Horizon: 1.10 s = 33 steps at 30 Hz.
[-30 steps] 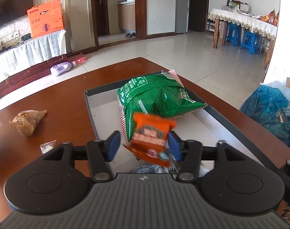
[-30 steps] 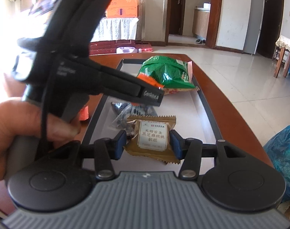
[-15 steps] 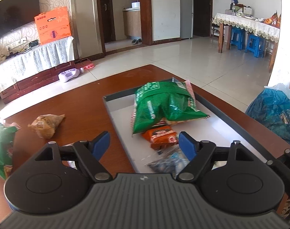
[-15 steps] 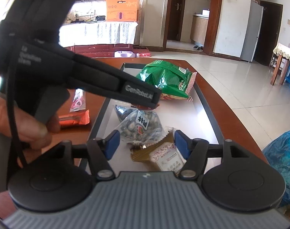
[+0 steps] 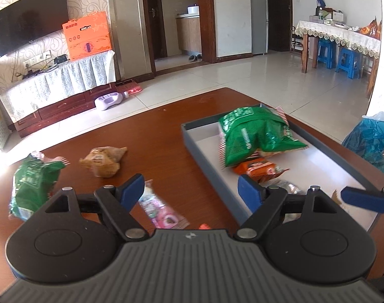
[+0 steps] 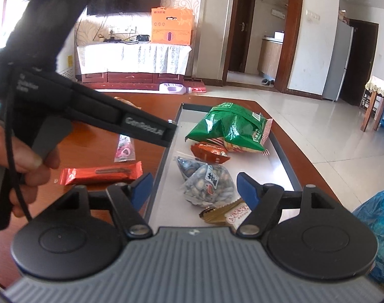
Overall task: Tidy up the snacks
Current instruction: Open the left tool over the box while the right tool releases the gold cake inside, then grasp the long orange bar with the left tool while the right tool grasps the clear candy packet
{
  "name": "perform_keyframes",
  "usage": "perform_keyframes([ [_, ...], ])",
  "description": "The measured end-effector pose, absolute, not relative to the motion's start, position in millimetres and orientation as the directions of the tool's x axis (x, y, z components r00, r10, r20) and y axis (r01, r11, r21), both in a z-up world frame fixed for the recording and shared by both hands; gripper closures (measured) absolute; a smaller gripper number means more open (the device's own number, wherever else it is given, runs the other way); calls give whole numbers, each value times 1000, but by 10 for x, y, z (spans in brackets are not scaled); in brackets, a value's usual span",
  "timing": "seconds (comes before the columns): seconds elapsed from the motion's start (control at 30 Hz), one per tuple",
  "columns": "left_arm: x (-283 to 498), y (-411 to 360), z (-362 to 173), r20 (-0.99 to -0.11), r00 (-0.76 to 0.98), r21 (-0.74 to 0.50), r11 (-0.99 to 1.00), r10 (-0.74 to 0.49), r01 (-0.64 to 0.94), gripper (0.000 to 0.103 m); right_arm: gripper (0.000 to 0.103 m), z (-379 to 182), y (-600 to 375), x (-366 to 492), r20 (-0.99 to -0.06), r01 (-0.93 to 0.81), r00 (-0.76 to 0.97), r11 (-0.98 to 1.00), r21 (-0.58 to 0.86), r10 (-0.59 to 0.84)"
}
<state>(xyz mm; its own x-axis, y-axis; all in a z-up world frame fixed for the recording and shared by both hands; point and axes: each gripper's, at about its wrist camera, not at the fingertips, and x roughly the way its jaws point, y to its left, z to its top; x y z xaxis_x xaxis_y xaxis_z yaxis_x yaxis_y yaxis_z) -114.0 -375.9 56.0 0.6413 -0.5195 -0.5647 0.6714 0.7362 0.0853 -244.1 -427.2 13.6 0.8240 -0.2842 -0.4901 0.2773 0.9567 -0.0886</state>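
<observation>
Snacks were found split between tray (image 6: 280, 149) and wooden table (image 5: 146, 131). Inside the tray lay a green chip bag (image 6: 229, 128), an orange packet (image 6: 209, 152), a clear bag of wrapped sweets (image 6: 207, 181) and a gold-wrapped pastry (image 6: 229, 214). Outside it, on the table, were noted a second green bag (image 5: 32, 181), a tan wrapped bun (image 5: 103, 161), a pink packet (image 5: 161, 212) and a red bar (image 6: 100, 175). Left gripper (image 5: 190, 189) was seen released, jaws just widened, nothing between them. Right gripper (image 6: 194, 189) was likewise released, jaws just widened, over the sweets and pastry without pressing either.
</observation>
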Motion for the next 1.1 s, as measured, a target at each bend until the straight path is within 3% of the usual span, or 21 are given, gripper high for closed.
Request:
perform_keyframes([
  [0.27, -929, -3239, 449, -583, 566, 27, 683, -583, 730, 17, 28, 172, -4260, -2472, -478, 304, 825, 950, -74, -301],
  [0.63, -1039, -3276, 12, -676, 484, 135, 552, -556, 823, 17, 28, 190, -4245, -2443, -471, 298, 834, 953, -56, -288],
  [0.7, -1044, -3292, 4, -674, 475, 122, 550, -565, 826, 25, 28, 186, -4246, -2440, -473, 298, 832, 953, -60, -290],
  [0.77, -1021, -3263, 15, -677, 442, 62, 553, -589, 831, 59, 28, 186, -4260, -2441, -473, 302, 832, 952, -54, -291],
  [0.87, -1038, -3218, 15, -677, 444, 34, 577, -588, 816, 77, 28, 200, -4282, -2443, -466, 307, 839, 952, -18, -279],
  [1.1, -1033, -2794, 47, -689, 555, 82, 710, -466, 699, 78, 29, 323, -4075, -2204, -460, 219, 871, 974, 52, -172],
])
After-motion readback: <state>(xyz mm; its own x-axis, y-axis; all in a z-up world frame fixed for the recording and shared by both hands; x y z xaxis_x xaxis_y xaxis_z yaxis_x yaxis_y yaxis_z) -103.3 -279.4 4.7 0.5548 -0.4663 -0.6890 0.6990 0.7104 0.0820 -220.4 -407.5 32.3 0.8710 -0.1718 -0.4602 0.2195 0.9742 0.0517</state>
